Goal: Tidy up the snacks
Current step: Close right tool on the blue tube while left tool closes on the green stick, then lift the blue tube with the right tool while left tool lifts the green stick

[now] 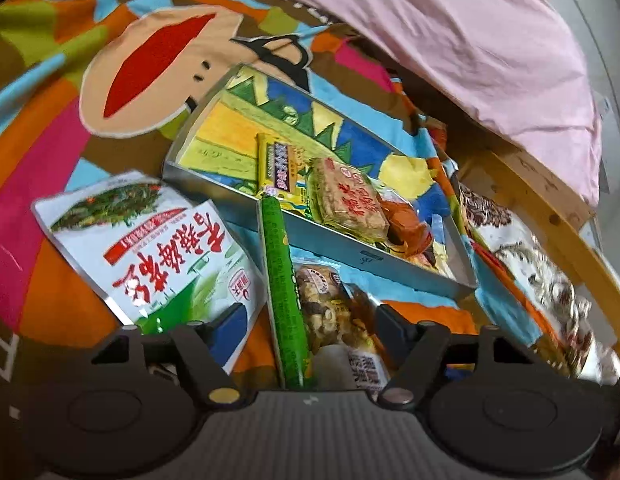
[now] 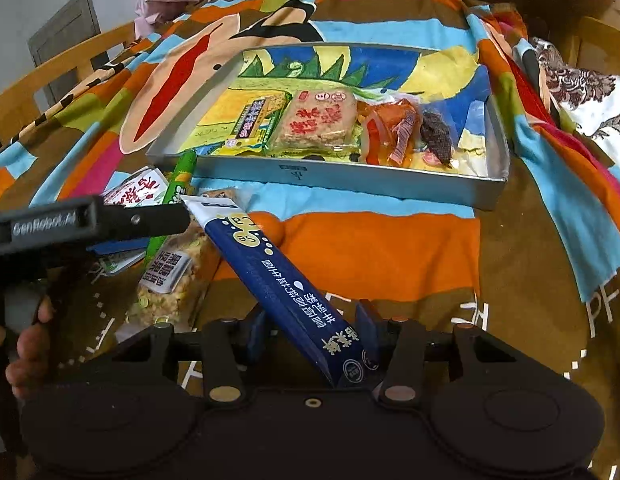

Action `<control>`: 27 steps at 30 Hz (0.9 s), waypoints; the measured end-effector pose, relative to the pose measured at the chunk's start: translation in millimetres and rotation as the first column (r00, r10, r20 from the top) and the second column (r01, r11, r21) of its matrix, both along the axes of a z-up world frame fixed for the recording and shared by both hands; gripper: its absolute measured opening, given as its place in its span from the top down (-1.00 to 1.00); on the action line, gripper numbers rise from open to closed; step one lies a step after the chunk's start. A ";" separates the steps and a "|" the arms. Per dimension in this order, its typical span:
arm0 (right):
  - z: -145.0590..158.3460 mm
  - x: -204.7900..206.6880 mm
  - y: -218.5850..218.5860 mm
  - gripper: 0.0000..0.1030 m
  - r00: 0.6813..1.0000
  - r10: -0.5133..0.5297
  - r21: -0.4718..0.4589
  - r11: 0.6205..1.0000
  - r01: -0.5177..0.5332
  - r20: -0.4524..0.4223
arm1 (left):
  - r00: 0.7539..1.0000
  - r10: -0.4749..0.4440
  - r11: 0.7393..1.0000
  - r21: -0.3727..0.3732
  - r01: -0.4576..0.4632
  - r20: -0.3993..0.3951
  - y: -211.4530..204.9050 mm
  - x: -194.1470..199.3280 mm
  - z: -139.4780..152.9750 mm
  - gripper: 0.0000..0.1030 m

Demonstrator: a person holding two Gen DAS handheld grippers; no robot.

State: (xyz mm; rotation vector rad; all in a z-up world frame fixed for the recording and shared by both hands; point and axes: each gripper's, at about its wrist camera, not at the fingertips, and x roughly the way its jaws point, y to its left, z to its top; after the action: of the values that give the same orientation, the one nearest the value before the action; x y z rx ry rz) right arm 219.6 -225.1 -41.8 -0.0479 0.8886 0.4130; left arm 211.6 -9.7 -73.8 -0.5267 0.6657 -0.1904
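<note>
Lying on a bright cartoon-print cloth [image 2: 373, 256], the metal tray [image 2: 349, 184] is a shallow rectangular tin with plain grey walls and a painted floor of blue, yellow and green shapes. Inside it, side by side along the near wall, sit a yellow-green wrapped bar [image 2: 252, 122] with a dark label, a clear-wrapped puffed-rice cake [image 2: 317, 120] printed with red characters, an orange packet [image 2: 391, 132] and a small dark snack [image 2: 435, 136]. The right gripper [image 2: 313, 340] is closed on a long navy-blue stick pack [image 2: 278, 276] with a white tip, yellow bubble marks and white lettering; its blue pads press the pack's lower end, and the pack slants up and left toward the tray without touching it. In the left wrist view the left gripper [image 1: 313, 320] stands about half open, and a slim green tube snack [image 1: 284, 280] runs up between its fingers; whether the pads touch it I cannot tell. The tube's far end reaches the tray's near wall. Just right of the tube lies a clear bag of mixed nuts [image 1: 329, 312], and to its left a white pouch [image 1: 150, 240] with big red characters and a picture of green vegetables. A pink blanket [image 1: 449, 32] is bunched beyond the tray.
</note>
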 end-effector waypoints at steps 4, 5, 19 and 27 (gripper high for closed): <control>-5.7 5.5 1.1 0.00 1.000 -0.008 0.057 0.998 0.007 0.013 | 0.998 0.016 0.998 -0.063 -0.020 -0.055 -0.3 11.9 -2.9 -0.26; -7.0 6.7 1.4 -0.02 1.000 0.000 0.069 0.998 -0.001 0.025 | 0.997 0.020 0.997 -0.071 -0.025 -0.068 -0.1 15.0 -4.1 -0.17; -4.2 11.9 -10.2 0.12 0.997 -0.033 0.220 0.974 0.048 -0.073 | 0.981 0.117 0.978 -0.154 -0.142 -0.157 17.2 9.1 -5.6 0.52; -1.9 3.9 -15.9 0.17 0.989 -0.041 0.288 0.954 0.081 -0.142 | 0.971 0.119 0.984 -0.108 -0.143 -0.208 19.5 0.6 -5.9 0.61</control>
State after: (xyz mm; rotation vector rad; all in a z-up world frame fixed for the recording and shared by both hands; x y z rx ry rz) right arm 223.5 -241.0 -43.7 0.2832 0.9504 0.4904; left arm 212.2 9.8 -79.7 -0.7120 0.8160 -0.0535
